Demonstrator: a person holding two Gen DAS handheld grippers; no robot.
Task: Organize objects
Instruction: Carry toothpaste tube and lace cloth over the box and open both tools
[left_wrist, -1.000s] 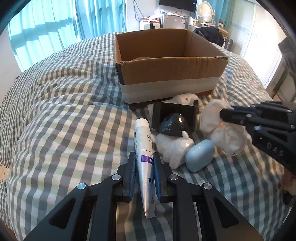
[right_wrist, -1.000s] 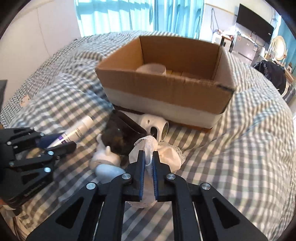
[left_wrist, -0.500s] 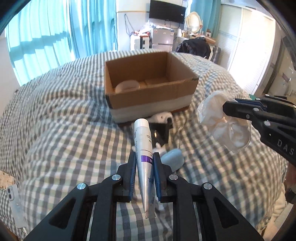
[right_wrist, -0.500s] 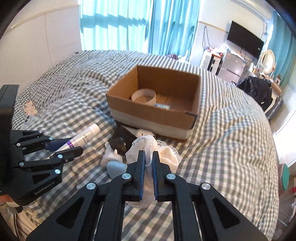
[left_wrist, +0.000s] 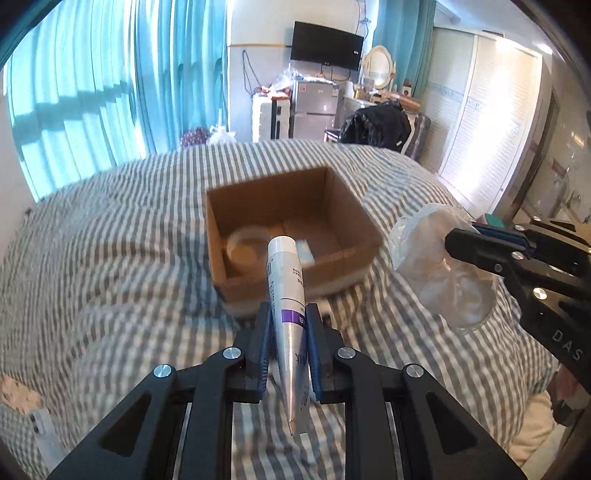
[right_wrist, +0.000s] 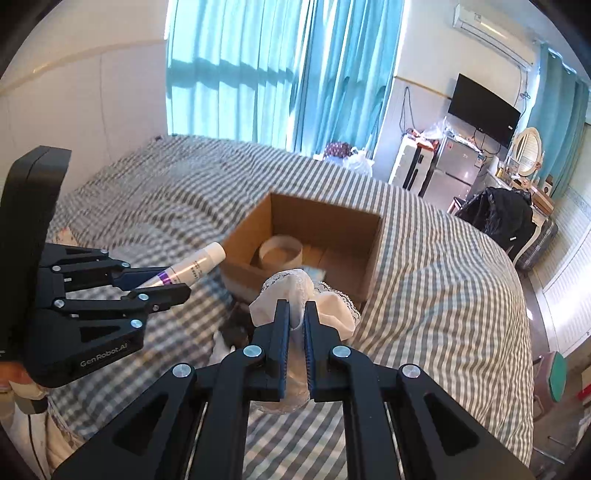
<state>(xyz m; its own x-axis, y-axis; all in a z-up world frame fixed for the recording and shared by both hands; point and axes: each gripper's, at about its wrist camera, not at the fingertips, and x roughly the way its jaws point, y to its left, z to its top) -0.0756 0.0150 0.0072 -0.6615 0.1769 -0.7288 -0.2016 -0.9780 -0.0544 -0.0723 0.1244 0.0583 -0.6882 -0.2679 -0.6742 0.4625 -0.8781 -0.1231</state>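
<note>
Gingham bedding (left_wrist: 110, 258) covered the whole bed, and an open cardboard box (left_wrist: 354, 210) sat on it with a pale ring-shaped roll (right_wrist: 282, 252) and a small light-blue item (left_wrist: 306, 251) lying inside. From where I stood, the left gripper (left_wrist: 287, 314) was clamped on a white tube with a purple band (left_wrist: 286, 291), holding it up in the air, cap end pointing toward the box and crimped end hanging back between the fingers. Beside it, the right gripper (right_wrist: 293, 314) was pinched shut on a bundle of white lacy fabric (right_wrist: 295, 286), also lifted clear of the bed and just short of the box's near wall. Some dark and white things (right_wrist: 232, 332) lay on the covers beneath the two grippers, too blurred to make out. Teal curtains (right_wrist: 258, 66) hung behind the bed.
</note>
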